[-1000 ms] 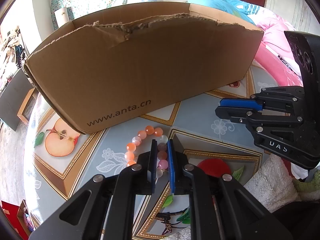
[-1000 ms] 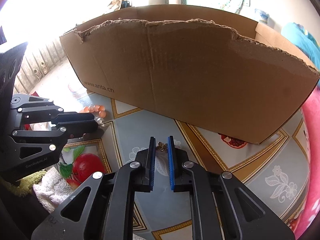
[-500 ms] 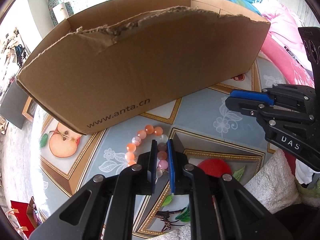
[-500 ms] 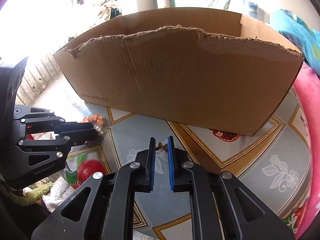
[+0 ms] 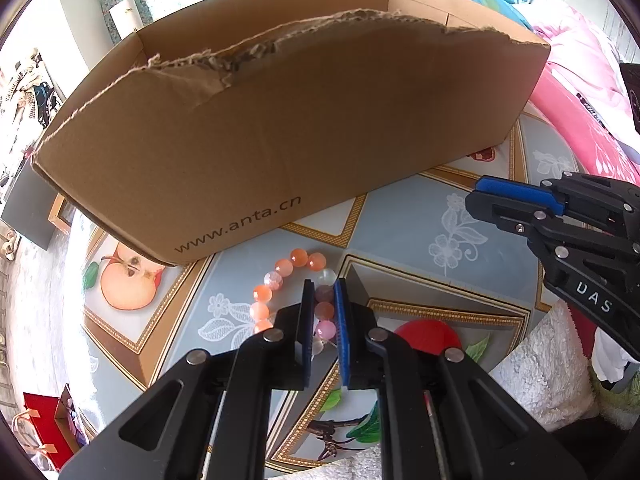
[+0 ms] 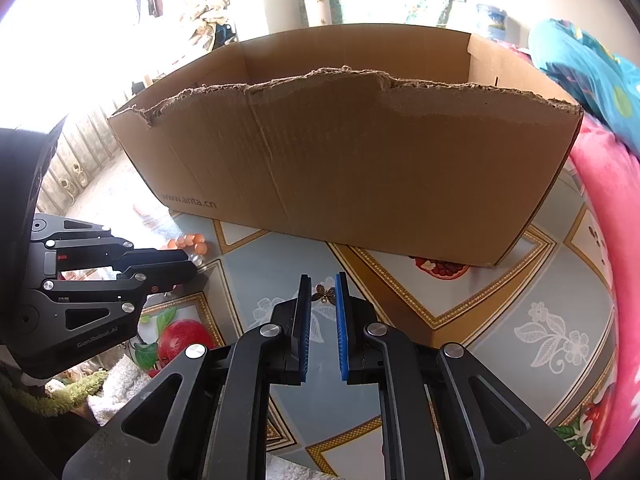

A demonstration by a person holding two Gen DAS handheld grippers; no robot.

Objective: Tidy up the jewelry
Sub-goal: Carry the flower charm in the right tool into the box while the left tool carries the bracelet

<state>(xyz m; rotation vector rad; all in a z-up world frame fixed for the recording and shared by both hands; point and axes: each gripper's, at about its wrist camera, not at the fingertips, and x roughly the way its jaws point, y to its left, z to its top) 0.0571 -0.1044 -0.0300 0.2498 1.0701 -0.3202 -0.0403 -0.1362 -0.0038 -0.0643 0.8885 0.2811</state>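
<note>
An orange-and-pink beaded bracelet [image 5: 298,296] is clamped by the left gripper [image 5: 323,300]; a small bronze butterfly charm [image 6: 325,294] is pinched by the right gripper [image 6: 322,294] — both before a torn brown cardboard box [image 6: 352,168].

fruit-patterned tablecloth [image 5: 400,216], white towel [image 5: 536,376], pink bedding [image 6: 612,264], red gift bag [image 5: 40,420].
</note>
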